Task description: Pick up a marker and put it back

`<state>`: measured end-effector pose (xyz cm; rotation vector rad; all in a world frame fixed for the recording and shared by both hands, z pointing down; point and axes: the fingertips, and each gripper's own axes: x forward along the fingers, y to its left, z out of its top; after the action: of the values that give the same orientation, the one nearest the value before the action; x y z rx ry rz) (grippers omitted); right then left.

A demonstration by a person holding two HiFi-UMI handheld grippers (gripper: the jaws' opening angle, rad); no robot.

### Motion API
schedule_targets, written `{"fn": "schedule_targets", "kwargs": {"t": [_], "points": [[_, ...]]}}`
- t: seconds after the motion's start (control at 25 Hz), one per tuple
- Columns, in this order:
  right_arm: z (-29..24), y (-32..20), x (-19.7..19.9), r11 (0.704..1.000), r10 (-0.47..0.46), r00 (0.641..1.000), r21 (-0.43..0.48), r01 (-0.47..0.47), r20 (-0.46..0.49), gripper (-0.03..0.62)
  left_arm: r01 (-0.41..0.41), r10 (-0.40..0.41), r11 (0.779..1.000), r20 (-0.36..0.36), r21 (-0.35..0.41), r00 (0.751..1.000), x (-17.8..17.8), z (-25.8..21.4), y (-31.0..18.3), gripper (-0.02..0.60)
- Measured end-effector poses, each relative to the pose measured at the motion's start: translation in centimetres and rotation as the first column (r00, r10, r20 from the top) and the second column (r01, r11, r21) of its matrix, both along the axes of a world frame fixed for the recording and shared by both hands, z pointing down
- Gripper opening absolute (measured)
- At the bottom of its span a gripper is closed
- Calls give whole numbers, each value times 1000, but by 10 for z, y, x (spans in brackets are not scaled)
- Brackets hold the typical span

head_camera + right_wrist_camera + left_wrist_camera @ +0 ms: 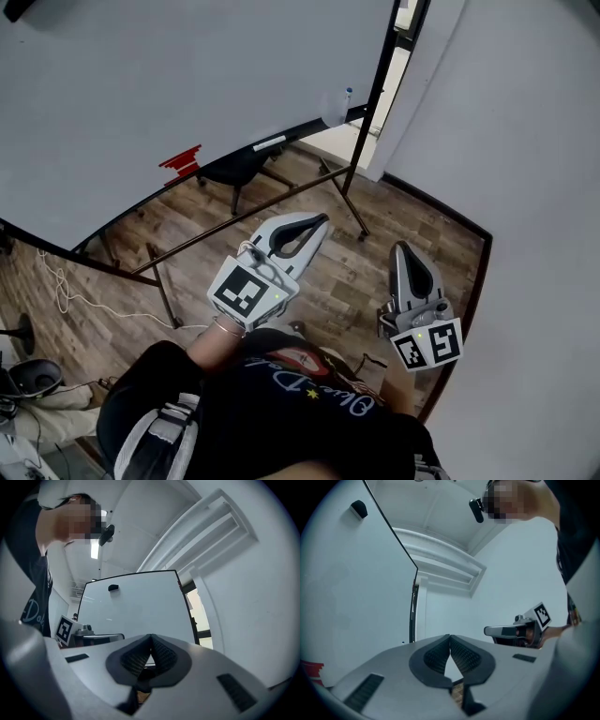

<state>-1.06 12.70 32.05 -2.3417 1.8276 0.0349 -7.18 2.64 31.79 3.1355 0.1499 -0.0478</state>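
Note:
A marker (348,94) with a blue cap stands small at the right end of the whiteboard's (169,84) bottom ledge, far ahead of both grippers. My left gripper (320,222) is held level over the wooden floor, pointing toward the board's stand; its jaws meet at the tips with nothing between them (450,636). My right gripper (401,247) hovers beside it on the right, also shut and empty (151,635). Neither gripper touches the marker. A red patch (181,162) sits low on the board.
The whiteboard rests on a black frame with splayed legs (349,192). A dark chair (239,169) stands beneath it. A white wall (525,141) closes the right side. A pale cable (66,291) lies on the floor at left. A doorway (403,37) opens behind the board.

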Motion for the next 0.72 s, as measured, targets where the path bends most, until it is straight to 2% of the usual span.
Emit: {"fn": "schedule_targets", "kwargs": {"t": [0.32,0.52,0.72], "points": [[5,-31,52,998,-55,998,15,55,13,0,55,-55,998,25,20,998,40,11,-23,3],[3,-63,105,987,-159,987,19,159,7,-1,175,-175,984,5,24,984,74,5,-48,3],[-2,-94,158,963,-268,963,10,268,-3,-1,302,-302,953,-10,11,953,114,-3,-70,3]]}}
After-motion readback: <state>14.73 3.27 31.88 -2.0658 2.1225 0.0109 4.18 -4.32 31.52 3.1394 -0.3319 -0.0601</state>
